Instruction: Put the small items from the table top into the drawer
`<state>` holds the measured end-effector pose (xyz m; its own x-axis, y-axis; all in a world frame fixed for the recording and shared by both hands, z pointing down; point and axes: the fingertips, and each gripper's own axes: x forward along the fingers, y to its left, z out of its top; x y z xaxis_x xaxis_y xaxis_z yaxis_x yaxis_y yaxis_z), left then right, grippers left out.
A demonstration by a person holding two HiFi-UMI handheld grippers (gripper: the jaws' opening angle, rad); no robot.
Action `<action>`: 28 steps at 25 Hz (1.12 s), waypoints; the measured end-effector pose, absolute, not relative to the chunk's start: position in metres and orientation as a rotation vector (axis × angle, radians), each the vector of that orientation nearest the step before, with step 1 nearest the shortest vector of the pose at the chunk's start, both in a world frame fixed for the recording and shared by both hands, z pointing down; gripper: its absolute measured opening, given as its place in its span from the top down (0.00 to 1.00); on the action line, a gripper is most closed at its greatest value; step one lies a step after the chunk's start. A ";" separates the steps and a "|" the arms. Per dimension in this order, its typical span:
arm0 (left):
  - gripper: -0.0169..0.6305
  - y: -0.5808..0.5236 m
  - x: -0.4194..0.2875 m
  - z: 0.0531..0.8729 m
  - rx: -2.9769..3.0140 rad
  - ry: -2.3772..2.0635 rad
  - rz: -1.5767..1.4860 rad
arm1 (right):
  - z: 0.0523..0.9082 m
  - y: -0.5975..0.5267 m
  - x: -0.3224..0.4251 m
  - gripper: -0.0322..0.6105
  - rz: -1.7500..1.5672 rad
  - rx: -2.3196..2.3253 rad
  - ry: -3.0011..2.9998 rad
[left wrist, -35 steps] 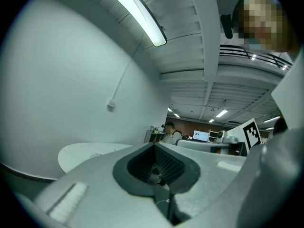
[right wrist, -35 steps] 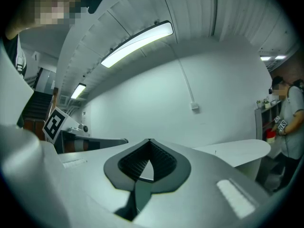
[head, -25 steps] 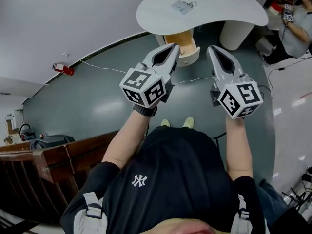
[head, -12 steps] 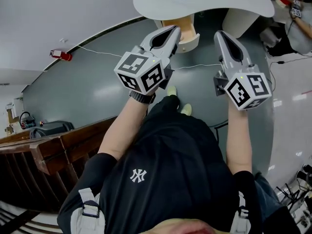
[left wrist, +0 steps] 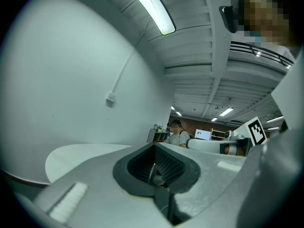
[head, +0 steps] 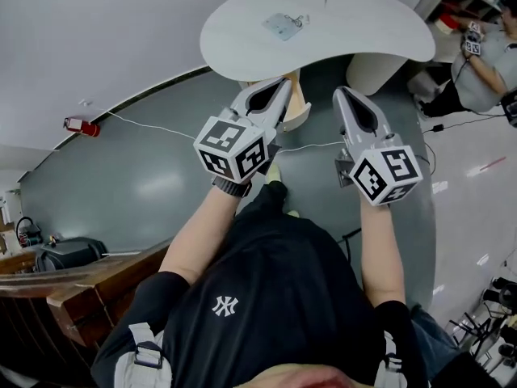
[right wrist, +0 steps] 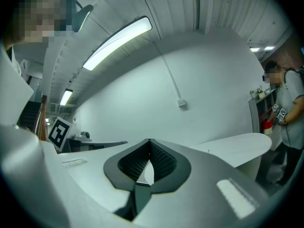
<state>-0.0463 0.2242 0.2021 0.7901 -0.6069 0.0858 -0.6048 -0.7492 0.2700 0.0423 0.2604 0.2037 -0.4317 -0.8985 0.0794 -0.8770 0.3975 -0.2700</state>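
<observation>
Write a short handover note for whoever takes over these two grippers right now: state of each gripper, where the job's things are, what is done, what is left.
Left gripper: shut, empty, in front of the table.
Right gripper: shut, empty, beside the left one.
Things: a flat pale item and a tiny object, too small to name, lie on the table top. The wooden drawer under the table's near edge stands pulled out, partly hidden by the left gripper.
Done: drawer open; nothing picked up.
Left: open a gripper, pick up each item, and put it in the drawer.
</observation>
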 end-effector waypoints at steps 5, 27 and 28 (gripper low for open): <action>0.97 0.162 -0.047 0.211 2.699 -0.924 0.037 | 0.213 0.196 0.035 0.91 -0.464 -1.648 2.571; 0.97 -0.006 -0.013 0.282 2.610 -0.886 0.125 | 0.295 0.012 0.042 0.89 -0.644 -1.673 2.693; 0.97 -0.012 -0.008 0.282 2.606 -0.901 0.129 | 0.296 0.002 0.044 0.89 -0.644 -1.651 2.709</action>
<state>-0.0084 -0.0120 0.2825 0.7906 -0.5766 0.2062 -0.6113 -0.7231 0.3217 0.0441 0.0017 0.2960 -0.4763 -0.8328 0.2822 -0.8707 0.4019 -0.2835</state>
